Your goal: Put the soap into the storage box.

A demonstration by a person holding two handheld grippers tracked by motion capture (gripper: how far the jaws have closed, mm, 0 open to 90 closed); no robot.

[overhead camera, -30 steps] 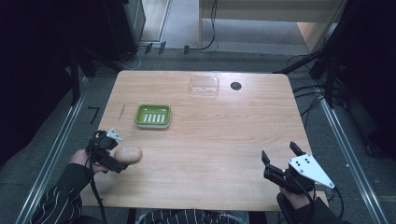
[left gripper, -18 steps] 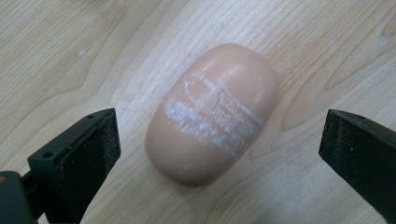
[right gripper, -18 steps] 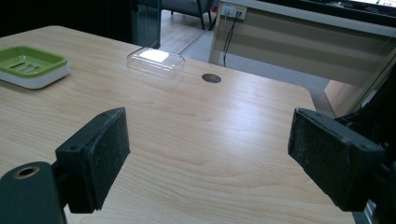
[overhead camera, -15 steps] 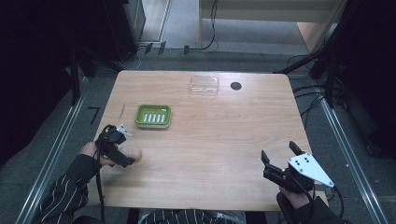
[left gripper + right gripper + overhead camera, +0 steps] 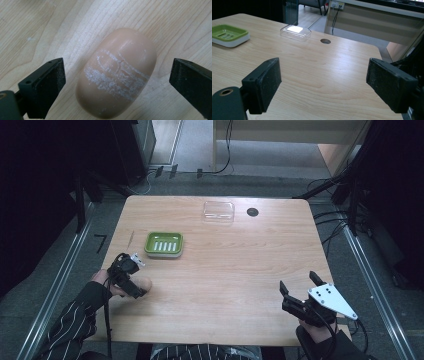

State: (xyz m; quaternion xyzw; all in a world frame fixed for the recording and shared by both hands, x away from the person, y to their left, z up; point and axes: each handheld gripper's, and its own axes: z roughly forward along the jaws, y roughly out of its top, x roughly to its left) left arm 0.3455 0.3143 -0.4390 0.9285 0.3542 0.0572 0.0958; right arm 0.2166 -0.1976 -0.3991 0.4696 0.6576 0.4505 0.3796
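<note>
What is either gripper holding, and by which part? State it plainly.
Nothing is held. The left gripper hangs open over the soap bar, jaws clear of both its sides. The right gripper is open over bare table.

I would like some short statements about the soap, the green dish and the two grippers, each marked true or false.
1. The soap lies on the table between the open left gripper fingers. True.
2. The soap sits inside the green dish. False: it lies on the wood, nearer the person than the dish.
3. The right gripper holds the clear lid. False: it is open and holds nothing; the lid lies at the far edge.
4. The green dish is empty. True.
</note>
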